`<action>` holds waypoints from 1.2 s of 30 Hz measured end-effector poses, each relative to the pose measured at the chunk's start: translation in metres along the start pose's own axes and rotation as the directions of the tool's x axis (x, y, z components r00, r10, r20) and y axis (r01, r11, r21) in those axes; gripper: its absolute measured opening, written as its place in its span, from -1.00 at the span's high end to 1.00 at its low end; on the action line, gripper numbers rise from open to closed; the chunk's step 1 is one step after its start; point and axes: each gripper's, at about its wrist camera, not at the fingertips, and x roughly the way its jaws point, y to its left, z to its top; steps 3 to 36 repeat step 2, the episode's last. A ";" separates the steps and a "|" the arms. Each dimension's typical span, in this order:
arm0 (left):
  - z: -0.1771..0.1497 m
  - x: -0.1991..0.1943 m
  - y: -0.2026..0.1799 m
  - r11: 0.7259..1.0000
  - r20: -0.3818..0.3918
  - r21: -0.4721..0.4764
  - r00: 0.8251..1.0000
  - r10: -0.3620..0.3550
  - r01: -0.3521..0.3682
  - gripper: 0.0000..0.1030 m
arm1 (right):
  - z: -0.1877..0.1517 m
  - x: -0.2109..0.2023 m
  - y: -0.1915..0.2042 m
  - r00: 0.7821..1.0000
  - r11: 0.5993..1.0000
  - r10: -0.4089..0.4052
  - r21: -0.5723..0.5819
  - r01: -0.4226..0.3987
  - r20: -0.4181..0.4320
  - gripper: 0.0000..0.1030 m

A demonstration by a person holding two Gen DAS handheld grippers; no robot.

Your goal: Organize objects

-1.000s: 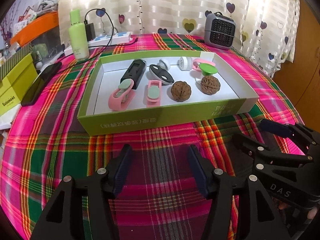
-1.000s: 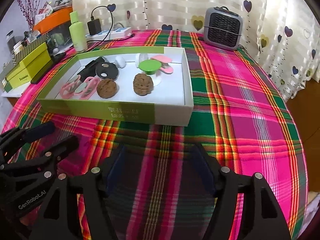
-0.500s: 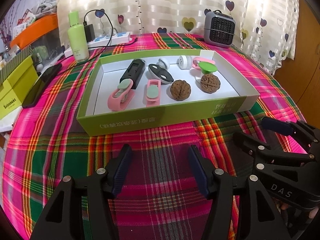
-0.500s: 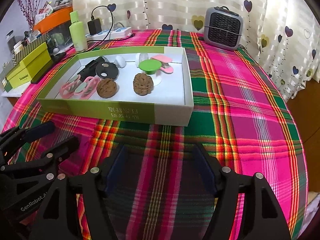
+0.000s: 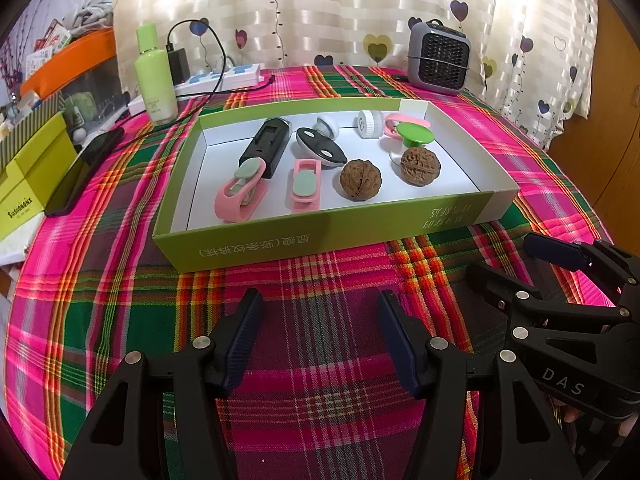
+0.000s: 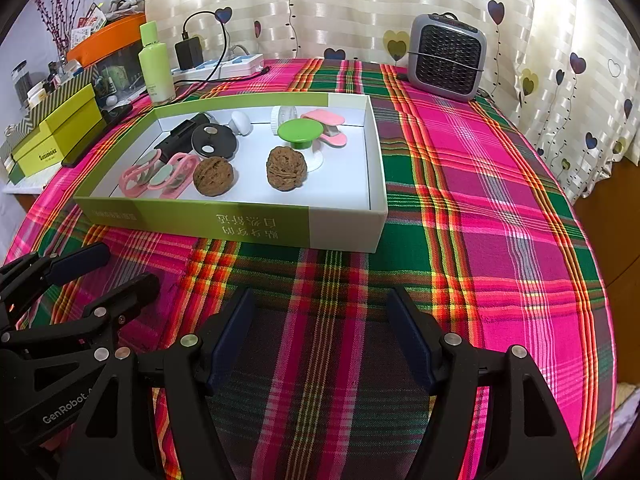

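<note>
A green and white shallow box (image 5: 248,246) (image 6: 344,228) lies on the plaid tablecloth. Inside are two walnuts (image 5: 360,179) (image 6: 287,168), pink clips (image 5: 240,196) (image 6: 160,174), a black case (image 5: 266,146), a black-and-white oval piece (image 5: 320,151), a green-topped stand (image 5: 414,136) (image 6: 300,132) and a white round piece (image 5: 370,122). My left gripper (image 5: 320,320) is open and empty, in front of the box's near wall. My right gripper (image 6: 320,316) is open and empty, beside it, also in front of the box.
A grey heater (image 5: 438,60) (image 6: 446,56) stands at the back right. A green bottle (image 5: 154,76), a power strip with charger (image 5: 220,76), a black phone (image 5: 82,170) and yellow-green boxes (image 5: 28,176) sit at the back left. Curtain behind.
Both grippers have stayed open and almost still; the left view has shifted very slightly. Nothing in the box has moved.
</note>
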 end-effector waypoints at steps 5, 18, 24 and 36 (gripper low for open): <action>0.000 0.000 0.000 1.000 0.000 -0.001 1.000 -0.002 0.002 -0.14 | 0.000 0.000 0.000 1.000 1.000 0.000 0.000 0.000 0.000 -0.34; 0.000 0.000 0.000 1.000 0.000 -0.001 1.000 -0.002 0.002 -0.14 | 0.000 0.000 0.000 1.000 1.000 0.000 0.000 0.000 0.000 -0.34; 0.000 0.000 0.000 1.000 0.000 -0.001 1.000 -0.002 0.002 -0.14 | 0.000 0.000 0.000 1.000 1.000 0.000 0.000 0.000 0.000 -0.34; 0.000 0.000 0.000 1.000 0.000 -0.001 1.000 -0.002 0.002 -0.14 | 0.000 0.000 0.000 1.000 1.000 0.000 0.000 0.000 0.000 -0.34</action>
